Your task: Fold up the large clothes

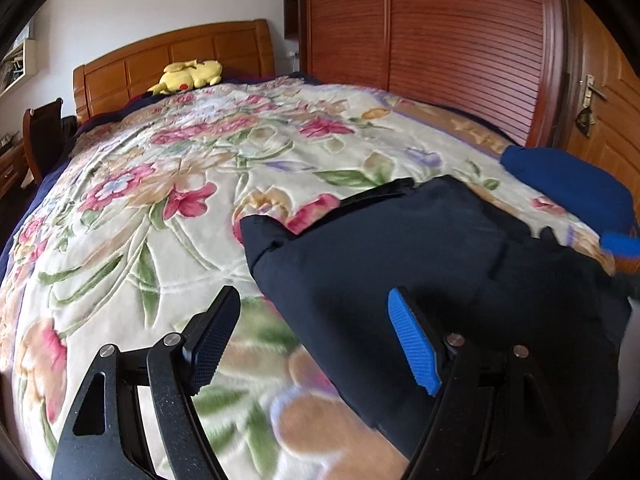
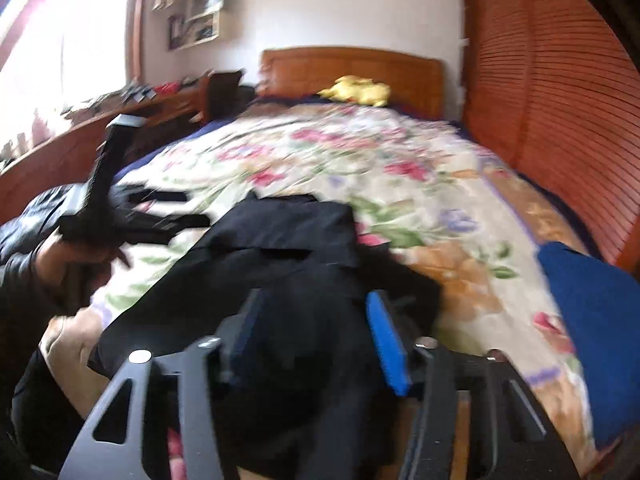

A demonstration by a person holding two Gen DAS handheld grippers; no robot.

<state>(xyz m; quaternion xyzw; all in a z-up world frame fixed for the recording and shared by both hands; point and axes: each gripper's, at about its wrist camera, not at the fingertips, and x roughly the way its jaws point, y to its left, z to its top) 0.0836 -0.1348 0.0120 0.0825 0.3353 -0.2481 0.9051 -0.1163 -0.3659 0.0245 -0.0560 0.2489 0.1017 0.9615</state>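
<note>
My left gripper [image 1: 310, 340] gapes empty over one floral bedspread [image 1: 160, 184], my right gripper [image 2: 316, 344] pinching one dark garment [image 2: 288, 248] beside one blue garment [image 2: 592, 320].

My right view is smeared throughout, so the shelf [image 2: 192, 12] on the far wall and the clutter on the desk [image 2: 120, 100] blur past telling. Dark cloth [image 2: 304, 264] bunches between my right fingers [image 2: 386, 344], and the blur hides whether the pads press on it. My left gripper [image 2: 180, 216] shows there only as a dark streak, the hand [image 2: 76, 256] behind it half lost. In my left view the near blanket [image 1: 304, 412] is soft, the blue garment [image 1: 576, 188] runs off the right edge, and my left finger [image 1: 416, 344] covers part of the cloth [image 1: 400, 256].
</note>
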